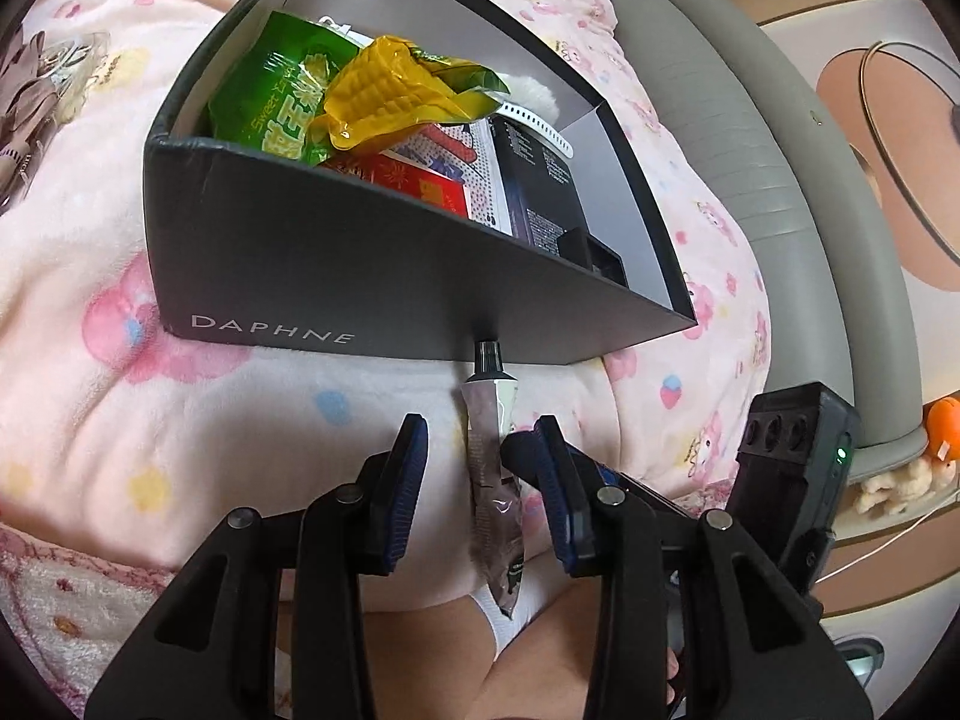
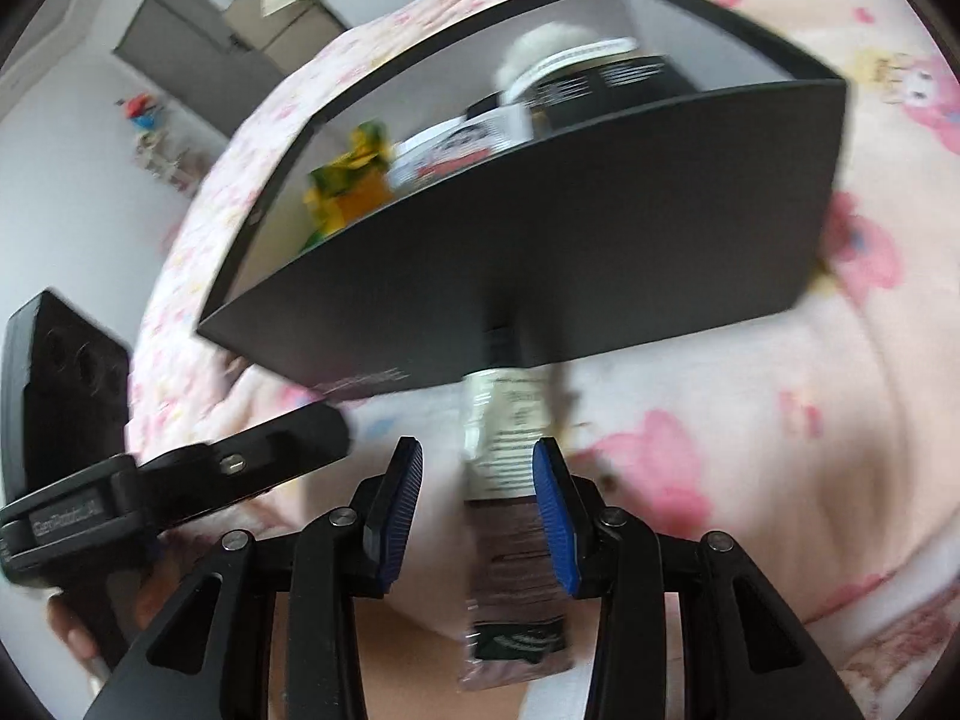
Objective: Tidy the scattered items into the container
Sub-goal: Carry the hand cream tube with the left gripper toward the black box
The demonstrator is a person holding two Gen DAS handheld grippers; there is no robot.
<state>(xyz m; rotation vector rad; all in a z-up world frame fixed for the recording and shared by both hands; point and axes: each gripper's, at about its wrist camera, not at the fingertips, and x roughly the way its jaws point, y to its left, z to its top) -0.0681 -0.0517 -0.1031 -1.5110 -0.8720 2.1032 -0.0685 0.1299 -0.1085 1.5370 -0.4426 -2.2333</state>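
Tube (image 1: 489, 468) lying on pink blanket (image 1: 180, 420), black cap touching front wall of dark box (image 1: 336, 276). Left tool (image 1: 483, 450) and right tool (image 2: 477, 474) both partly open astride tube, pads seemingly not pressing it. Inside box: green corn packet (image 1: 270, 96), other packages.
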